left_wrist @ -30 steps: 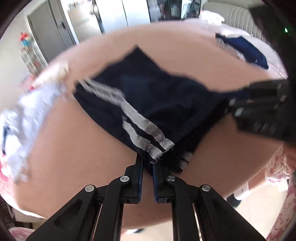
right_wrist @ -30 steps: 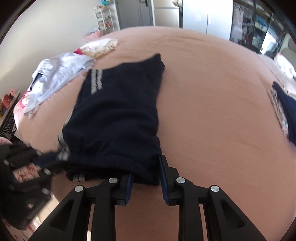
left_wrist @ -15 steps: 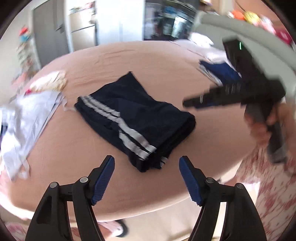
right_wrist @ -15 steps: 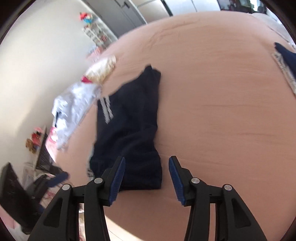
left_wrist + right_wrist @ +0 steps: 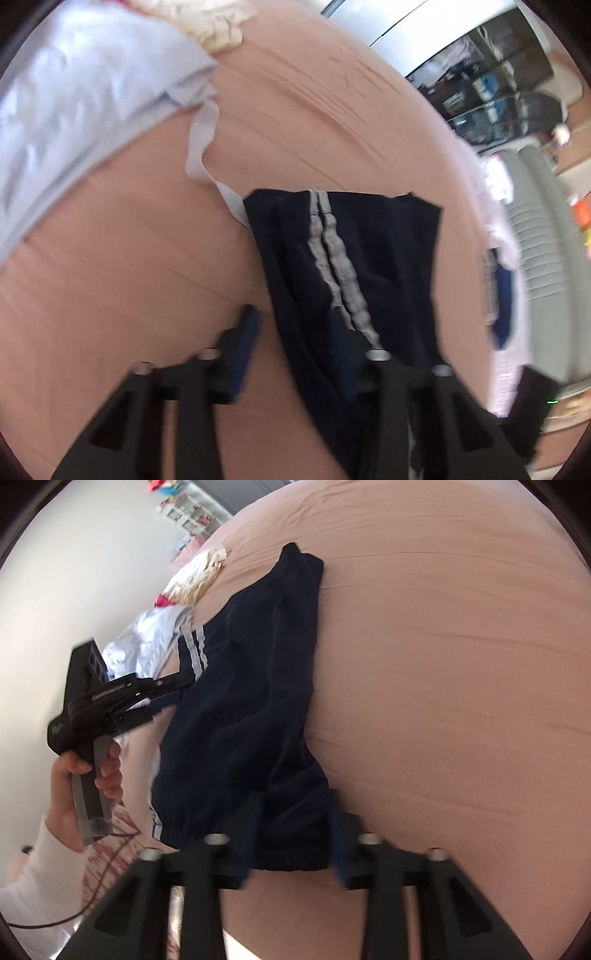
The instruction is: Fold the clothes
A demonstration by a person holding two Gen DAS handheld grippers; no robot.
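Pink bedding covers the bed (image 5: pixel 443 664) on which everything lies. Between the spread jaws of the right hand-held gripper (image 5: pixel 295 838), which have just been closing, a corner of the waistband of the navy shorts (image 5: pixel 251 701) is bracketed but not visibly pinched. From there the long axis of the shorts runs straight away. The left hand-held gripper (image 5: pixel 303 325), also just closing and spread, is set over the striped side edge, so each end is reached by its own hand. Only the right view shows the person's hand (image 5: pixel 88 771). Only the left view shows a dark garment (image 5: pixel 502 306) far to the right.
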